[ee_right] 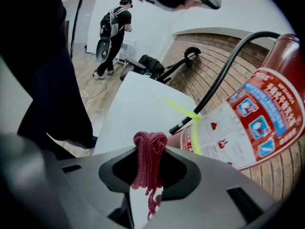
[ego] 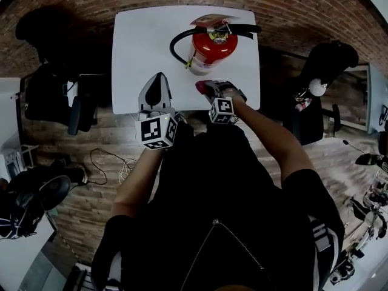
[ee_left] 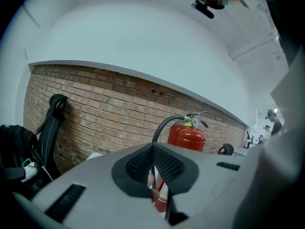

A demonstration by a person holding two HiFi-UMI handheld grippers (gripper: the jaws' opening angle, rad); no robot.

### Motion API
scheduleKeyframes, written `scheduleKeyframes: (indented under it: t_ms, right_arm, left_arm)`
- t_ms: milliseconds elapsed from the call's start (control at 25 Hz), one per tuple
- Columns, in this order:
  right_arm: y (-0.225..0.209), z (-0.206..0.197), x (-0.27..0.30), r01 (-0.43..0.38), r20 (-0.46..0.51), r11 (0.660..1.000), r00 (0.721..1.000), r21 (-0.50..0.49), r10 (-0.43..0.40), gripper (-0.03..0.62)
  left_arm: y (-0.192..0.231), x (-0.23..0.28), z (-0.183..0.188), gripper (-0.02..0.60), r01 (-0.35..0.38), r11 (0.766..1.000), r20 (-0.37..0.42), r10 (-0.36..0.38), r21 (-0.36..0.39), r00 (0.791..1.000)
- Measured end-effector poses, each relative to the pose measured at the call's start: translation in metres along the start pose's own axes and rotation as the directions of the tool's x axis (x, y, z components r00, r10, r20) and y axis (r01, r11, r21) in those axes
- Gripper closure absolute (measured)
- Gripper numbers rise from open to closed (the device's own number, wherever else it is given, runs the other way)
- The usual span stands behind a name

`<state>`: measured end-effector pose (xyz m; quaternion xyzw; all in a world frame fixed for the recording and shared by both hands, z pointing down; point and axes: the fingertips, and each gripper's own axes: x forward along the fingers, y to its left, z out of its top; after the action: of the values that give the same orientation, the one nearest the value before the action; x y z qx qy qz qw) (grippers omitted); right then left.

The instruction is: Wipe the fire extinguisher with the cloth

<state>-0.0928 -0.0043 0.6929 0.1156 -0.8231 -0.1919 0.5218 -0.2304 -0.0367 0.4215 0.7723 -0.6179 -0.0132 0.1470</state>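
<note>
One brick wall (ee_left: 105, 113): red-brown, directly behind the table's far edge.
Table (ego: 139, 41): white, rectangular, flat top, standing against the wall.
Fire extinguisher (ego: 212, 48): red metal cylinder, upright on the far right part of the table. A white label with red and blue pictograms (ee_right: 248, 128) covers its lower body, and a pressure gauge sits at the top.
Left gripper (ego: 159, 77): grey, held over the near edge of the table, left of the extinguisher and apart from it. In the left gripper view its black pads (ee_left: 164, 166) are pressed together with nothing between them.
Right gripper (ego: 209, 88): held over the near edge of the table, just in front of the extinguisher's base, jaws clamped on the cloth.
Hose (ego: 173, 44): black rubber, arching from the extinguisher's top down its left side.
Cloth (ee_right: 149, 161): dark pink, knitted and bunched, its folds standing up above the right jaws and a frayed end hanging below. Whether it touches the cylinder cannot be told.
Tie (ee_right: 183, 109): thin yellow-green strip around the hose beside the label.
</note>
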Motion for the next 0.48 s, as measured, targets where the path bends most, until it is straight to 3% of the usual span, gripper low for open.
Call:
scheduleKeyframes:
  t_ms: [280, 480]
  right_arm:
    - [0.008, -0.039, 0.046, 0.034, -0.073, 0.998, 0.997, -0.048, -0.037, 0.474]
    - [0.010, -0.043, 0.069, 0.043, -0.083, 0.996, 0.995, -0.083, -0.050, 0.474]
  left_arm:
    - [0.016, -0.011, -0.011, 0.574, -0.044, 0.999, -0.037, 0.044, 0.009, 0.998]
    - [0.032, -0.017, -0.017, 0.574, -0.086, 0.996, -0.059, 0.087, 0.017, 0.994]
